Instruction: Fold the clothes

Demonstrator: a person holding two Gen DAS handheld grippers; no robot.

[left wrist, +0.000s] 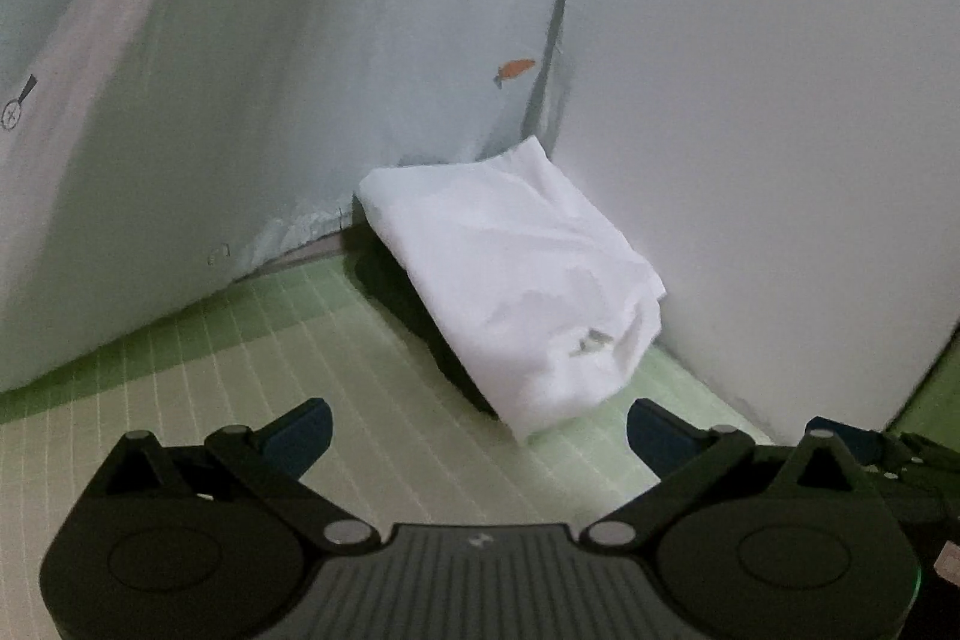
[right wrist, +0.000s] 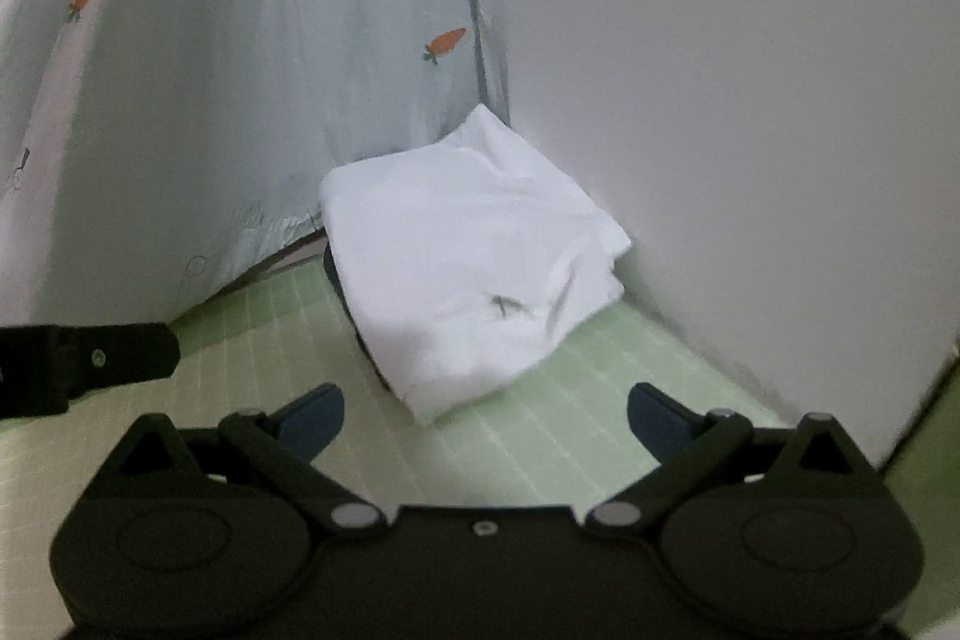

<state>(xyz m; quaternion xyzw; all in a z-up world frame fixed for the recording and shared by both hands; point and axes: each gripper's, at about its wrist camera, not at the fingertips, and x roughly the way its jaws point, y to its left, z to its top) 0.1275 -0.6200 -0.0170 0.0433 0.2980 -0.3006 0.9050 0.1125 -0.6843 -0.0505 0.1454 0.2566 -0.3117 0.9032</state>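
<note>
Dark blue pads on the left gripper [left wrist: 477,436] spread wide, nothing between them. Same on the right gripper [right wrist: 485,421]: jaws apart, empty, hovering over the green gridded mat [right wrist: 540,436]. Both angled downward toward the corner, neither touching cloth.

Just ahead, a folded white garment [left wrist: 516,292], lying on the mat in the corner between the pale carrot-print curtain [left wrist: 240,70] and the plain white wall [left wrist: 750,100]. Back edge pressed against the curtain hem, one side close to the wall. Something dark underneath, lifting the bundle off the mat; cannot tell what. Looks folded already, so probably set aside as finished.

Risks from here, as judgement only:
- Loose top layers, with a ragged flap near the front edge; liable to spring open if brushed by a passing finger.
- Perched on the dark item rather than flat, so likely to slide or tip toward the mat under a nudge.
- Curtain hem hanging right behind; easily snagged and dragged across the fold.
- Both grippers crowded side by side, the left one's body at the edge of the right view; prone to knocking each other.
</note>
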